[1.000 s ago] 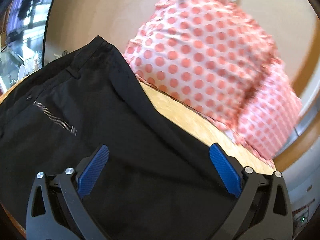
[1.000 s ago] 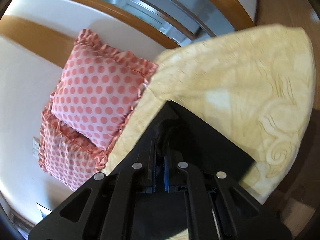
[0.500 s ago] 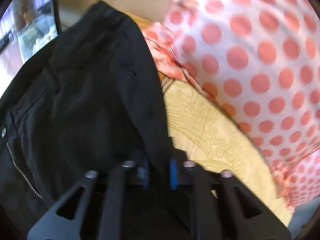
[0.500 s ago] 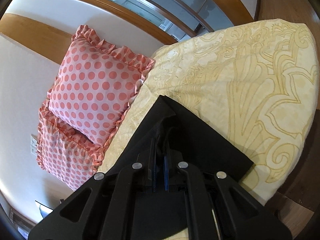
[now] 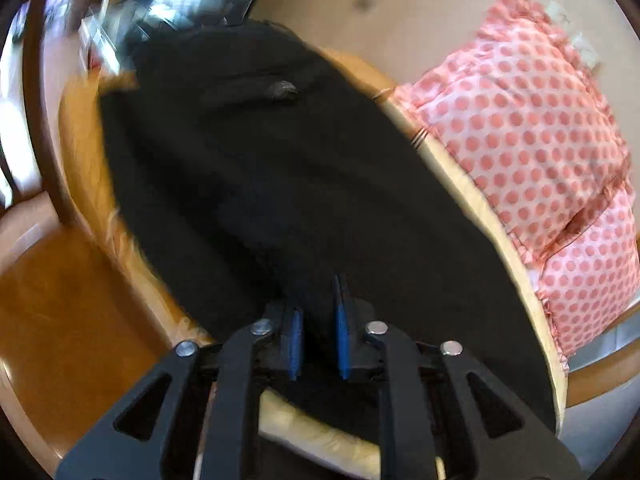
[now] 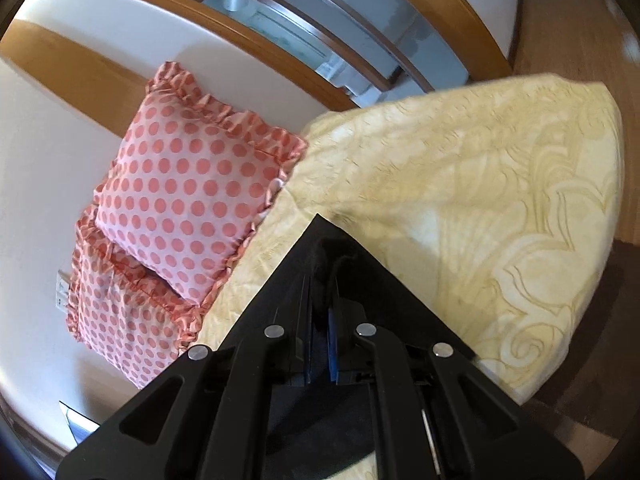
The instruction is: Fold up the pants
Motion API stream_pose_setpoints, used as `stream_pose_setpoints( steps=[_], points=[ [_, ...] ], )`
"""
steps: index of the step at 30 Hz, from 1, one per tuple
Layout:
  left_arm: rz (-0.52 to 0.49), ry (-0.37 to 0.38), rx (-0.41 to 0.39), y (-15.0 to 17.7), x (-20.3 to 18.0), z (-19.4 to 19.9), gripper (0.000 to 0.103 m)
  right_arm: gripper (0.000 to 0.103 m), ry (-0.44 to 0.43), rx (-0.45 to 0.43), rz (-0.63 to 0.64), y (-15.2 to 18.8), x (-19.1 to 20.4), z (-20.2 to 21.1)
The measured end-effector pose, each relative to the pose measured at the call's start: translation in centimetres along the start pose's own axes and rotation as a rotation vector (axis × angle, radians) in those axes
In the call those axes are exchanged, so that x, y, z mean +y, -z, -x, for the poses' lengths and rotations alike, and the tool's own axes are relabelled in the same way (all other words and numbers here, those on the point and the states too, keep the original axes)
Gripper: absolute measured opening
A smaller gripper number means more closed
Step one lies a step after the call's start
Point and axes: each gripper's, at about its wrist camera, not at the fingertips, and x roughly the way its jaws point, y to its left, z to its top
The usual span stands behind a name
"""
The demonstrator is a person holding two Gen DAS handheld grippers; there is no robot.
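- Pale yellow bedspread [image 6: 460, 184] with a swirling pattern covers the bed, and two pink polka-dot pillows [image 6: 188, 200] lean against the white wall at its head; wooden floor [image 5: 60, 300] shows past the bed's edge.
- Black pants [image 5: 280, 168] lie spread over the bedspread, one corner reaching toward the pillows in the right wrist view.
- A second ago the left gripper [image 5: 318, 320] stood wide open above the pants. Half a second ago it had closed on the fabric near the pillows. Now the pants fill more of its view, with the floor in sight at the left and much blur.
- Its blue pads [image 5: 342, 336] sit close together with a fold of black cloth pinched between them.
- The right gripper [image 6: 320, 332] has kept its place throughout, pads nearly together, clamped on the pants at a pointed corner [image 6: 320, 224] resting on the bedspread.
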Motion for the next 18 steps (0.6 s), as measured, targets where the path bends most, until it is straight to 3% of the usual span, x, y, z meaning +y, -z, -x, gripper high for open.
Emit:
stream_pose_setpoints(
  steps=[7, 11, 13, 18],
  points=[
    [0.001, 0.005, -0.028, 0.0, -0.5, 0.7, 0.020, 0.006, 0.033, 0.025, -0.007, 0.0, 0.0, -0.5],
    [0.010, 0.020, -0.030, 0.4, -0.3, 0.9, 0.020, 0.006, -0.021, -0.020, 0.012, -0.8, 1.2, 1.3],
    [0.008, 0.016, -0.032, 0.8, 0.0, 1.1, 0.020, 0.006, 0.032, -0.034, 0.064, -0.8, 1.9, 1.9],
    [-0.015, 0.010, -0.070, 1.7, 0.4, 2.2, 0.016, 0.006, 0.056, 0.003, -0.009, -0.2, -0.3, 1.7]
  ],
)
